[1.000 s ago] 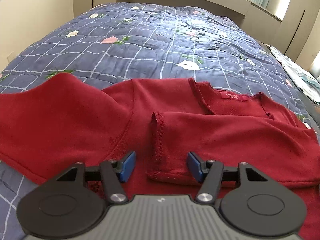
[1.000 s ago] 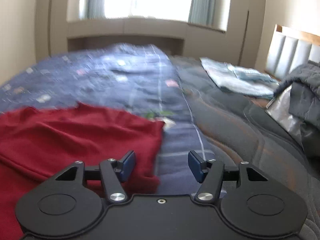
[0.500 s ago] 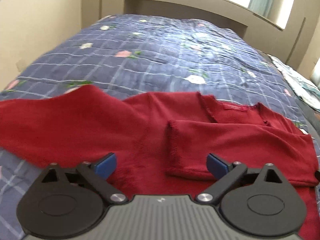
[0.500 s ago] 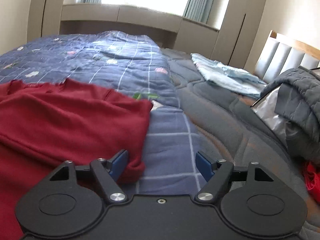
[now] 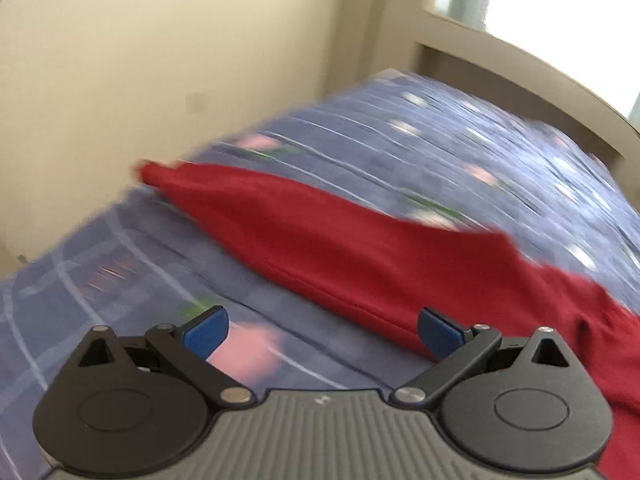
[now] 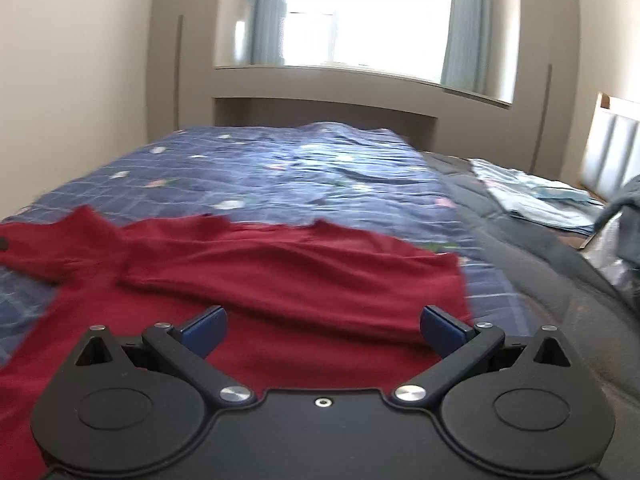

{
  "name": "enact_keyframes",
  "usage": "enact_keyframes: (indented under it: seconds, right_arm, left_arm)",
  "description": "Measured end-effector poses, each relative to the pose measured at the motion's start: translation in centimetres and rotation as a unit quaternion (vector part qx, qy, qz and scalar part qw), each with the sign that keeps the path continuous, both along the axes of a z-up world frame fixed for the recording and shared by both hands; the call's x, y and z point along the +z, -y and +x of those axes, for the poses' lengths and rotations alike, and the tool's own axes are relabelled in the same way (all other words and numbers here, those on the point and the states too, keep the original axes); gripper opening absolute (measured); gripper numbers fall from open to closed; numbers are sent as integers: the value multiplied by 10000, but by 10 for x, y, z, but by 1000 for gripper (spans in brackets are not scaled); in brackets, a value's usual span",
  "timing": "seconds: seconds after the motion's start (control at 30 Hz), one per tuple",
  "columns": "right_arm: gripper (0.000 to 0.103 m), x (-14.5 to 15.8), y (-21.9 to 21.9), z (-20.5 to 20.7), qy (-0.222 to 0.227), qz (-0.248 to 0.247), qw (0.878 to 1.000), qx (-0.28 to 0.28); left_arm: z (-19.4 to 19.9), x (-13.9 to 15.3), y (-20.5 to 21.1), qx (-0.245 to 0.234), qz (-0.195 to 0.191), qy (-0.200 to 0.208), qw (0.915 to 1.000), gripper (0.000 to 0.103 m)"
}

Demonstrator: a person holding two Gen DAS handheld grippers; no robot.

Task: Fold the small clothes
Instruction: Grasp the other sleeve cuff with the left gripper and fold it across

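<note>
A dark red long-sleeved top lies spread on the bed. Its right sleeve is folded across the chest. Its left sleeve stretches out toward the bed's left edge in the blurred left wrist view. My left gripper is wide open and empty, above the quilt just in front of that sleeve's lower seam. My right gripper is wide open and empty, above the top's body below the folded sleeve.
The blue checked floral quilt covers the bed. A dark grey blanket lies along the right. Light blue folded cloth and a grey jacket lie at far right. A beige wall runs along the bed's left edge.
My left gripper has swung left from the folded sleeve to the outstretched left sleeve and opened wider. My right gripper has swung left from the top's right edge to over its body.
</note>
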State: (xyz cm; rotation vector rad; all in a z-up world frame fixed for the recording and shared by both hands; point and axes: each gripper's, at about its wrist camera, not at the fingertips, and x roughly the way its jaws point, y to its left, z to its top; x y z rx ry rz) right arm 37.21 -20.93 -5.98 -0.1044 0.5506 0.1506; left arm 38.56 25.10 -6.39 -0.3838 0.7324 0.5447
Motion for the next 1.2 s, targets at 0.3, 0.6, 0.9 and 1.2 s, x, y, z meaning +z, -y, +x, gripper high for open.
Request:
enact_keyframes:
  seconds: [0.3,0.6,0.9,1.2]
  right_arm:
    - [102,-27,-73,-29,-747,215,9963,365]
    - [102,-40,-89,-37,-1028,275,9937,364]
    - [102,-35,-77,-40,-1032,469,9930,342]
    - [102,-24,-54,-46,-859,698,9937,148]
  left_arm:
    - [-1,-21,-118,952,-777,765,9895,103]
    - [-11,-44,-175,1704,-1926,1500,9547,33]
    - [-6,-23,-166,1562,-1700,2221,9473,4]
    - [35,84,-66,-829,-823,3531,9283,3]
